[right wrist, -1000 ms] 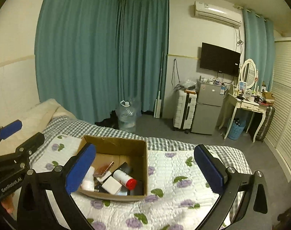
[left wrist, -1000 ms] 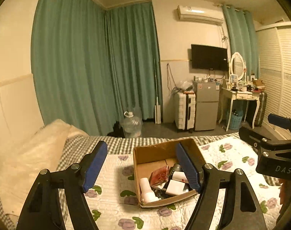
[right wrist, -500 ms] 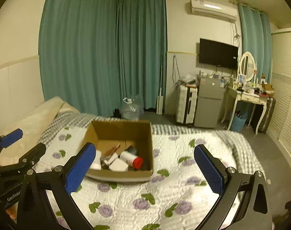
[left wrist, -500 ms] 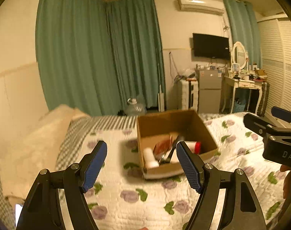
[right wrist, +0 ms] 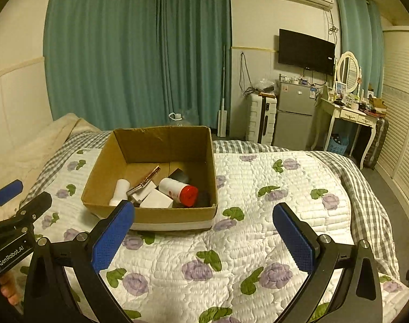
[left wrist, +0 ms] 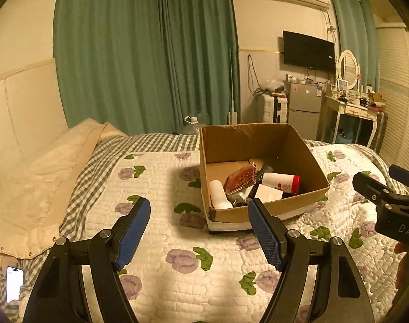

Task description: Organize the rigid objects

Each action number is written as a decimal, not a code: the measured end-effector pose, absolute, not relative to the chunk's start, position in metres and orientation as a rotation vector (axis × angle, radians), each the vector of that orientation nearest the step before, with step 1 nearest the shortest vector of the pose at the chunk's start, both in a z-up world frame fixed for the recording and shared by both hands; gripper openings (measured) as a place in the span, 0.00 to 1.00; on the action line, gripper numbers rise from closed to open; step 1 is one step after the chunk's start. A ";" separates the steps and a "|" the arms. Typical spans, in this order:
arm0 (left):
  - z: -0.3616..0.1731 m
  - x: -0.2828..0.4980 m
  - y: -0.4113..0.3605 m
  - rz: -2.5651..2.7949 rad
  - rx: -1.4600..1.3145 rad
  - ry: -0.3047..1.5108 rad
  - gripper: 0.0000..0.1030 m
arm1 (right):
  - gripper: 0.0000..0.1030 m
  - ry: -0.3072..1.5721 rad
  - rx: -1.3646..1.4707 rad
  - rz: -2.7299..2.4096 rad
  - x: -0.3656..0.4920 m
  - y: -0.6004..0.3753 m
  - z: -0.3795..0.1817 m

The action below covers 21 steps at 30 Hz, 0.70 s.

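Both tools spread empty, cardboard box (right wrist: pixel 150 212) wall hiding jumbled items' bases

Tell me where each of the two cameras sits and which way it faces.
Left wrist: sits on the left tool, low over the quilt, facing the box ahead and right; its own open fingers show, plus the right tool at the right edge.
Right wrist: sits on the right tool, facing the box ahead and left; its own open fingers show, plus the left tool and fingertips at the left edge.
Shared: box, red-capped bottle, curtains, TV, fridge.
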<state>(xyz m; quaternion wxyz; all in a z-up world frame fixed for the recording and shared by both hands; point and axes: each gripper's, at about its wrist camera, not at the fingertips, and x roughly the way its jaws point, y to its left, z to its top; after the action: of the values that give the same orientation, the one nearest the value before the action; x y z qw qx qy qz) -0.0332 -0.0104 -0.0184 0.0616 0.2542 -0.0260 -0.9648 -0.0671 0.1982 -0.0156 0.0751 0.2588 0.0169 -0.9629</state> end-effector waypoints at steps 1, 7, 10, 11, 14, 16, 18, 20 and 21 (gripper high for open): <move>-0.018 -0.032 -0.010 -2.919 0.762 -0.082 0.75 | 1.00 0.049 0.778 -2.886 -0.067 0.198 -0.015; -0.014 -0.028 -0.006 -2.933 0.750 -0.092 0.75 | 1.00 0.049 0.759 -2.885 -0.064 0.196 -0.012; -0.014 -0.027 -0.003 -2.941 0.752 -0.098 0.75 | 1.00 0.048 0.754 -2.886 -0.063 0.197 -0.011; -0.014 -0.027 -0.003 -2.944 0.756 -0.099 0.75 | 1.00 0.052 0.753 -2.888 -0.062 0.196 -0.011; -0.014 -0.027 0.000 -2.948 0.760 -0.109 0.75 | 1.00 0.056 0.755 -2.886 -0.063 0.196 -0.012; -0.015 -0.028 0.000 -2.952 0.764 -0.108 0.75 | 1.00 0.056 0.754 -2.886 -0.063 0.196 -0.011; -0.015 -0.028 0.001 -2.950 0.763 -0.114 0.75 | 1.00 0.058 0.754 -2.888 -0.063 0.196 -0.012; -0.016 -0.028 0.001 -2.949 0.766 -0.117 0.75 | 1.00 0.058 0.760 -2.885 -0.064 0.195 -0.012; -0.016 -0.028 0.001 -2.949 0.768 -0.117 0.75 | 1.00 0.058 0.762 -2.884 -0.064 0.195 -0.012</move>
<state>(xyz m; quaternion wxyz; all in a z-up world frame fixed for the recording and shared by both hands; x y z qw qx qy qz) -0.0282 0.0015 -0.0159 0.0459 0.2516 -0.0384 -0.9660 -0.0640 0.1950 -0.0123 0.0789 0.2547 0.0195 -0.9636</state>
